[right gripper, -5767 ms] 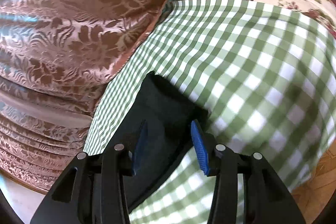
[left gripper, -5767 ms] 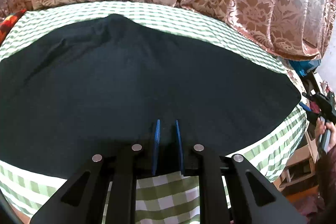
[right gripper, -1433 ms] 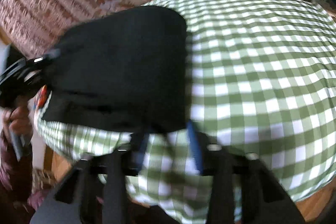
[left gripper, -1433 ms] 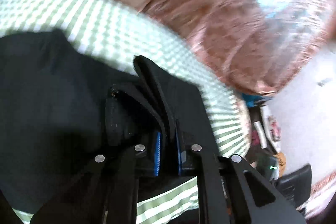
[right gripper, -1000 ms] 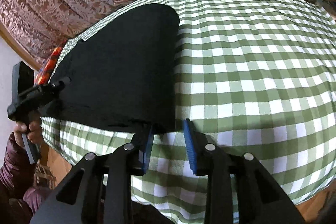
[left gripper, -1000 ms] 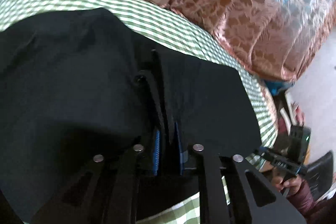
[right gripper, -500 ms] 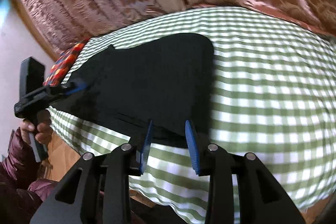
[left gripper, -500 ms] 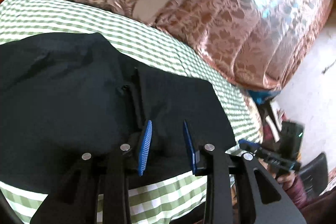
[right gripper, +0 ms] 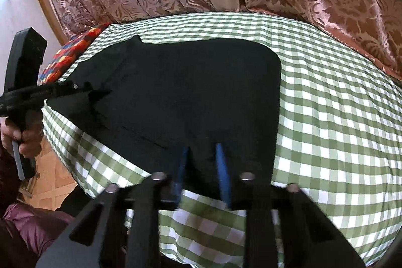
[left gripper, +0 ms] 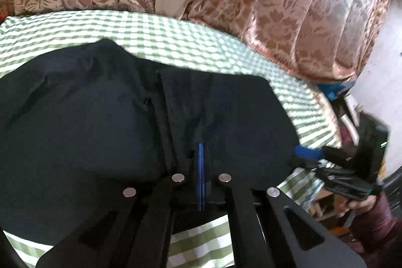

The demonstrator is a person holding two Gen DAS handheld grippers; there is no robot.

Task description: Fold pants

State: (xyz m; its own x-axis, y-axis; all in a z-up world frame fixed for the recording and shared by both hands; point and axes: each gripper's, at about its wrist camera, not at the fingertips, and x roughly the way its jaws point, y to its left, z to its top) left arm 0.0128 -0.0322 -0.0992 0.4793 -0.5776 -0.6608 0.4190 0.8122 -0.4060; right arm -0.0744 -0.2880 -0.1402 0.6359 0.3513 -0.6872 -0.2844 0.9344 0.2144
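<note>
The black pants point(left gripper: 100, 122) lie folded over on the green checked cloth point(left gripper: 176, 42), with the folded-over part point(left gripper: 226, 112) on the right. My left gripper point(left gripper: 201, 150) is shut, its blue pads pressed together over the near edge of the pants; I cannot tell whether cloth is caught between them. In the right wrist view the pants point(right gripper: 188, 87) lie flat, folded edge on the right. My right gripper point(right gripper: 202, 150) is open over their near edge. Each gripper shows in the other's view: the right one point(left gripper: 314, 157), the left one point(right gripper: 75, 89).
Brown patterned curtains point(left gripper: 276, 4) hang behind the cloth-covered surface. A red patterned cloth point(right gripper: 72, 52) lies at the far left. The checked cloth point(right gripper: 339, 129) lies bare right of the pants. Wooden floor point(right gripper: 50, 167) shows below the left edge.
My left gripper released the folded pants half a second ago and its pads have now closed together. My right gripper stays open and has moved in over the pants' near edge.
</note>
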